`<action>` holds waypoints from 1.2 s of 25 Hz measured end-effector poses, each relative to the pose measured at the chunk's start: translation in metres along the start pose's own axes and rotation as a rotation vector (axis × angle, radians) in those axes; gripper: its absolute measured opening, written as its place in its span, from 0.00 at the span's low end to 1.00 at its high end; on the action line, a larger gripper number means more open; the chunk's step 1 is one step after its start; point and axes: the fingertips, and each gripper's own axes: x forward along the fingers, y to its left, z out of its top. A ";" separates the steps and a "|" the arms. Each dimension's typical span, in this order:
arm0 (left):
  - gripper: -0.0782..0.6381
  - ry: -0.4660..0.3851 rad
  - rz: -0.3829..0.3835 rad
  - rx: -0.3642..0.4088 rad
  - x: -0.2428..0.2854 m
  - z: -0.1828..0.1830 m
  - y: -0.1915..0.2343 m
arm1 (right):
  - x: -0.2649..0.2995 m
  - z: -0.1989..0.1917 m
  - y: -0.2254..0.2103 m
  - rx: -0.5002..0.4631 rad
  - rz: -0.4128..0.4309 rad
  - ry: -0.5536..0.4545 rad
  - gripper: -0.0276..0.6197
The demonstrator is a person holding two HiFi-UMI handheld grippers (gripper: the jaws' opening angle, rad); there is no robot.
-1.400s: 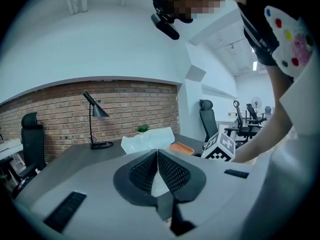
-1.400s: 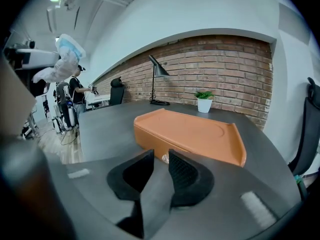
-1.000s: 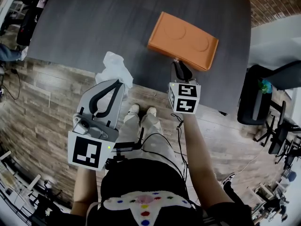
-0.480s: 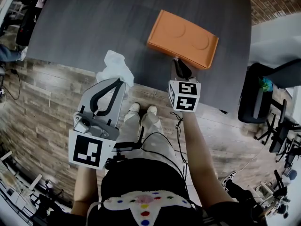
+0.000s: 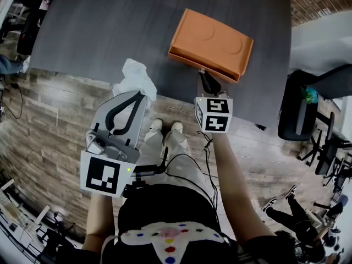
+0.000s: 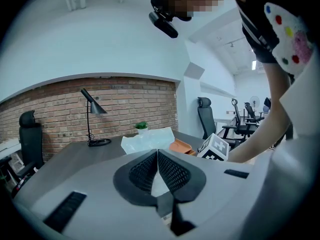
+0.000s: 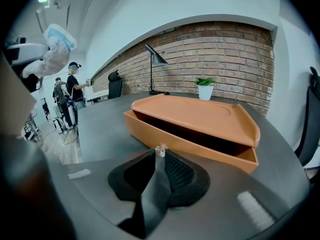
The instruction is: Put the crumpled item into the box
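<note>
left gripper [image 6: 158, 153] is clamped shut on the crumpled white item [image 5: 135, 79], which bunches out past the tips at 12 o'clock, right about at the near edge of the dark table [image 5: 110, 26]. right gripper [image 7: 160, 155] has its jaws together on a tiny clear bit [image 7: 160, 150], can't tell what it is. the orange box [image 5: 204, 61] sits just at its 12 o'clock with the lid [image 7: 195, 113] tipped up, roughly 2 o'clock from the crumpled item.

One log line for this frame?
left gripper: shut on crumpled white item | right gripper: shut on small clear tab | orange box: lid ajar
</note>
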 end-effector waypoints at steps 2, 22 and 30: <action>0.12 0.001 -0.004 0.001 0.000 0.000 -0.001 | -0.003 -0.002 0.002 0.000 0.004 0.004 0.15; 0.12 -0.001 -0.045 0.022 -0.008 -0.005 -0.013 | -0.035 -0.031 0.033 0.020 0.040 0.028 0.15; 0.12 0.008 -0.043 0.002 -0.013 -0.010 -0.016 | -0.038 -0.035 0.034 0.019 0.049 0.023 0.15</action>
